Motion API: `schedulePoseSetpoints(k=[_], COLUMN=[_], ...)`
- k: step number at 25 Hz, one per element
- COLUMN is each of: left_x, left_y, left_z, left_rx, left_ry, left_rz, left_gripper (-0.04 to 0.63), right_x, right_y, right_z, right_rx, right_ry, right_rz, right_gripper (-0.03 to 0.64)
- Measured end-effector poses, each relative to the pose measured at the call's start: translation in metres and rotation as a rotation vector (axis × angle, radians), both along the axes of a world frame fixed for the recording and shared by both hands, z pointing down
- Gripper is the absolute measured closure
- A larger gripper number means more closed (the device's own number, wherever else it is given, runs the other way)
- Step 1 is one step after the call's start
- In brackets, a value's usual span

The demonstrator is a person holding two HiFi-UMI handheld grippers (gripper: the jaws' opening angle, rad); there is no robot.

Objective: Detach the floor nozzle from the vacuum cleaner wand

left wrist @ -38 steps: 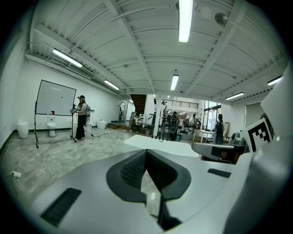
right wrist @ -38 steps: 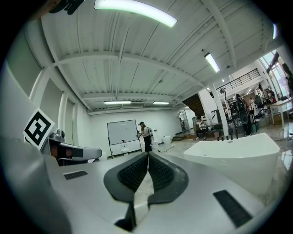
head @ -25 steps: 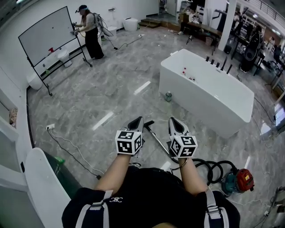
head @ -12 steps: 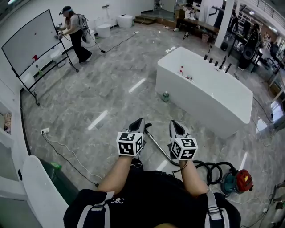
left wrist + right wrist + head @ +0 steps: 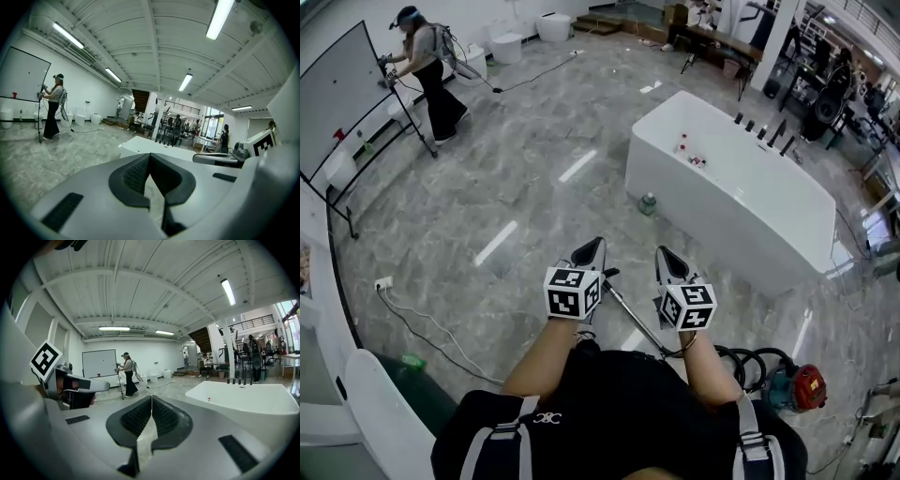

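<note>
Grey marble floor (image 5: 516, 187), white tub (image 5: 741, 183), whiteboard (image 5: 337, 94), vac wand (image 5: 628, 314)

A glossy grey marble floor (image 5: 516, 187) is occupied by a long white bathtub (image 5: 712, 220) and a framed whiteboard (image 5: 333, 94); fluorescent ceiling tubes (image 5: 220, 18) are lit.

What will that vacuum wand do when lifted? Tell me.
The wand looks like a thin straight tube, so it is probably stiff and light. The black hose coiled near its end would likely flop and drag.
</note>
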State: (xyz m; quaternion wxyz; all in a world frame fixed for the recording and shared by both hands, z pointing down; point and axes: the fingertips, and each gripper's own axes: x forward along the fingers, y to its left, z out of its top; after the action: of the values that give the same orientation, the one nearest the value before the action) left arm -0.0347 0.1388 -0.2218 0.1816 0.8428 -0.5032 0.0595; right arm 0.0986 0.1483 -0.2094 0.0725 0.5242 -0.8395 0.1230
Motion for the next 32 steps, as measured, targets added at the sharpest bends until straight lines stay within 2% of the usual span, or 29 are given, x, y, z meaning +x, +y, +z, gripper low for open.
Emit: schedulePoseSetpoints(k=[8,13,18,22,27,32], left_x=[-0.041,-0.036,-0.035,-0.029,-0.029,-0.02], left_y=[-0.106,-0.151,-0.156,-0.16,-0.156,-0.163], left_z=[0.016,0.04,0.082,0.119,0.189,0.275], left_rx=[-0.066,-0.104,-0.205,-0.28,-0.407,-0.489], left_ry=[-0.031,-0.032,-0.03,-0.027,-0.054,-0.085], left_rz=[0.094,0.131,0.16,0.161,0.173,0.181], left_gripper=[0.588,0.588,0.588,0.588,0.588,0.588], right_x=[-0.039,-0.03,-0.017,-0.005,-0.007,-0.012], right_y=[-0.097,-0.133,-0.126,-0.13,-0.126,-0.138], right_z=[0.013,0.039,0.082,0.127,0.202,0.287], right_rx=[-0.045,-0.089,-0.208,-0.315,-0.452,-0.513], right_ry=[0.01,0.037,0.064,0.099,0.125,0.154], right_rz=[0.091,0.132,0.173,0.165,0.108,0.01], right_gripper=[0.601,0.6,0.6,0.6,0.6,0.6])
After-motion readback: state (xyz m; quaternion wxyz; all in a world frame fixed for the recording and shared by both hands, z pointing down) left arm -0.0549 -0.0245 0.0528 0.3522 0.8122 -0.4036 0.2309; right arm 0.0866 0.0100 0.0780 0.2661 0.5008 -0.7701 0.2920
